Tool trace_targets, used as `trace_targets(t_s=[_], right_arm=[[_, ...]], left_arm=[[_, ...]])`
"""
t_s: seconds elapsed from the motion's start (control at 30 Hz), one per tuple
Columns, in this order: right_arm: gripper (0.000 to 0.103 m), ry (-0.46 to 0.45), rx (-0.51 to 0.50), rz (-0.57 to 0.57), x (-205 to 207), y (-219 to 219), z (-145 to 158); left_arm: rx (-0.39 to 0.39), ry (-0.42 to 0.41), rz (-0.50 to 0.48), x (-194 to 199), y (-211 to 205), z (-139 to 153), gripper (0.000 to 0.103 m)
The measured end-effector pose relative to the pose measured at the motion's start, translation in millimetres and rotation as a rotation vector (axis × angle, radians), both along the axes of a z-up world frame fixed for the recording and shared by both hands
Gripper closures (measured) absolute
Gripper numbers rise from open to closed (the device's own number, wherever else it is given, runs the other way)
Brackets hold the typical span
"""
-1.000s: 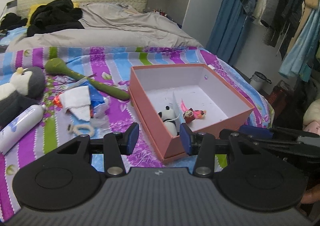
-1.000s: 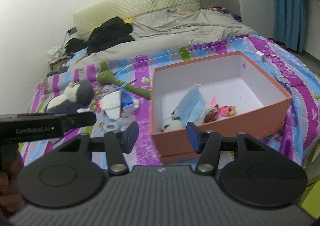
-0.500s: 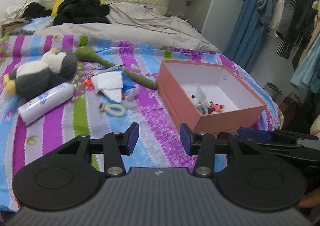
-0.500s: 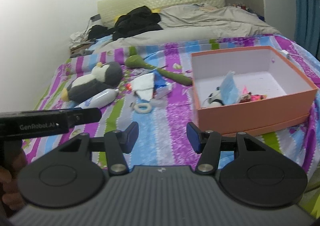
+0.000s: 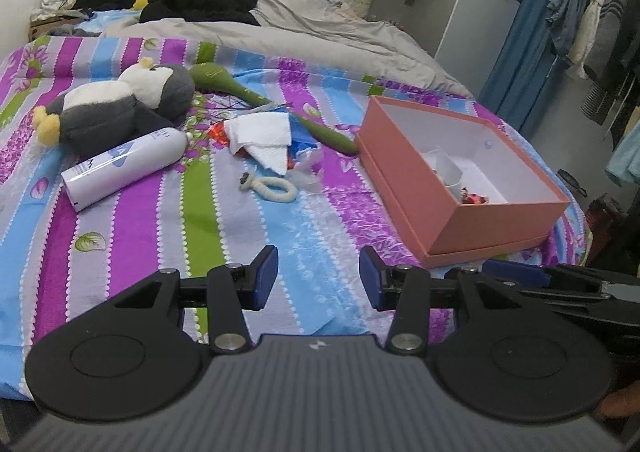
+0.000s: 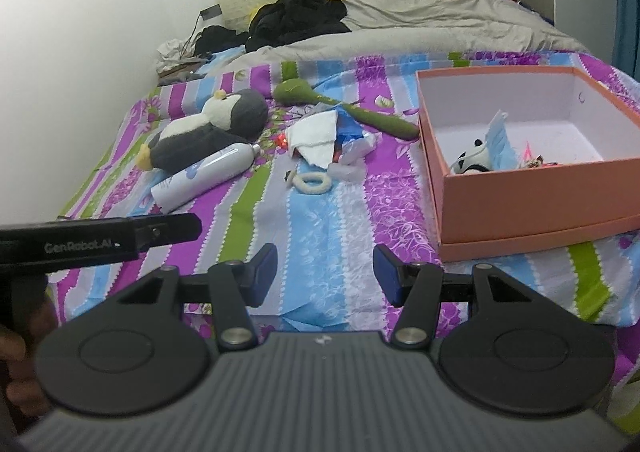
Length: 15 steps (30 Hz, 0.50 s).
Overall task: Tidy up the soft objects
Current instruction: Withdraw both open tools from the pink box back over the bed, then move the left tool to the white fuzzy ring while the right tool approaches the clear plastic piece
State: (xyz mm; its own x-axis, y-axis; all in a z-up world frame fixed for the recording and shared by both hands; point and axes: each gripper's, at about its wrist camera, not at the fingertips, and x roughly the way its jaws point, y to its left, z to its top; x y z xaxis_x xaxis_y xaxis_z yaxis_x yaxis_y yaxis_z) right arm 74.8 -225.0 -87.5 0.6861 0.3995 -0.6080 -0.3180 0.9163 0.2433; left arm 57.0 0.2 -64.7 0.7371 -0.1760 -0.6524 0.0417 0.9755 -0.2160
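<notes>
Penguin plush [image 5: 120, 103] now shows fully, box [image 5: 404, 187] shifted right.

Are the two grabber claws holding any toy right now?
No. The left gripper and the right gripper are both open and empty, above the striped bedspread.

Soft, even indoor light, faint shadows, strong fisheye bending with dark, blurred corners.

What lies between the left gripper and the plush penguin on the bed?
Only the white bottle, lying against the near side of the plush penguin. Otherwise bare striped bedspread separates it from the open, empty left gripper.
</notes>
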Motion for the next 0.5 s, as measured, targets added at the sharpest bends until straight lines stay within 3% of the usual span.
trace_targets(t_s=[0.5], right_arm=[[0.047,-0.003,-0.022,0.053,39.6,32.5,-33.4]], left_arm=[[-0.014,0.016,0.063,63.8,37.0,-46.4,0.052]])
